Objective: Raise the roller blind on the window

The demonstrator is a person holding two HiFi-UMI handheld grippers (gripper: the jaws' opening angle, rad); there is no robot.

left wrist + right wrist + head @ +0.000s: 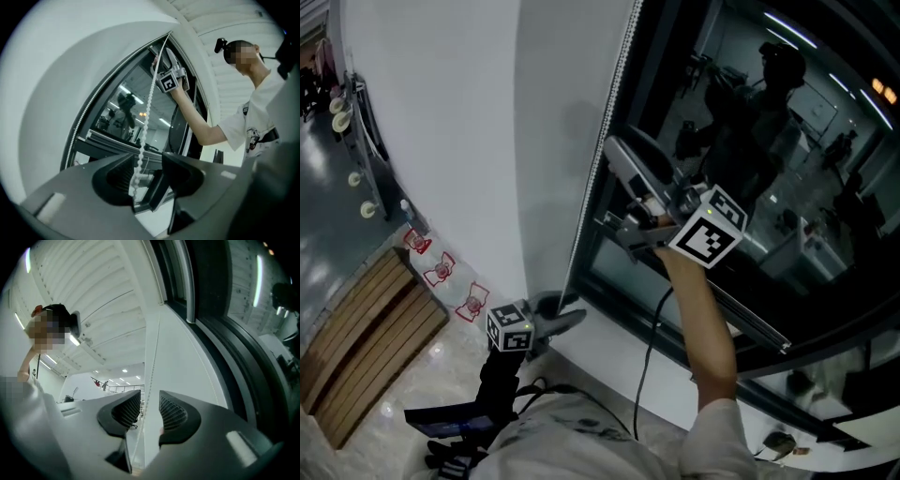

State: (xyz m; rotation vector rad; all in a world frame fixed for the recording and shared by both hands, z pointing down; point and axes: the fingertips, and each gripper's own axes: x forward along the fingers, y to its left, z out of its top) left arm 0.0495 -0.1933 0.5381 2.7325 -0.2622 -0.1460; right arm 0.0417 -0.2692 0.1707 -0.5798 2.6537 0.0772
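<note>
**Wall** (441, 131): white, from 9 to 12 o'clock in the head view.

**Window** (787, 178): dark bare glass showing only reflections, from 1 to 4 o'clock.

**Roller blind**: its cloth cannot be made out in any view. It is probably rolled high, above what the views show.

**Right gripper** (149, 408): raised at the window's frame edge, just right of centre in the head view. The jaws are partly apart, the bead chain runs through the gap, and the pads do not press on it.

**Left gripper** (147, 171): low at 7 o'clock, by the sill (609, 361). The jaws are wide apart and the same chain hangs between them ungripped.

**Bead chain** (146, 110): hangs down the frame's left edge.

**Step, as judged**: between pulls, with neither gripper holding the chain. Next, one gripper needs to close on the correct strand and draw it down steadily.

**Containers**: none seen.
</note>
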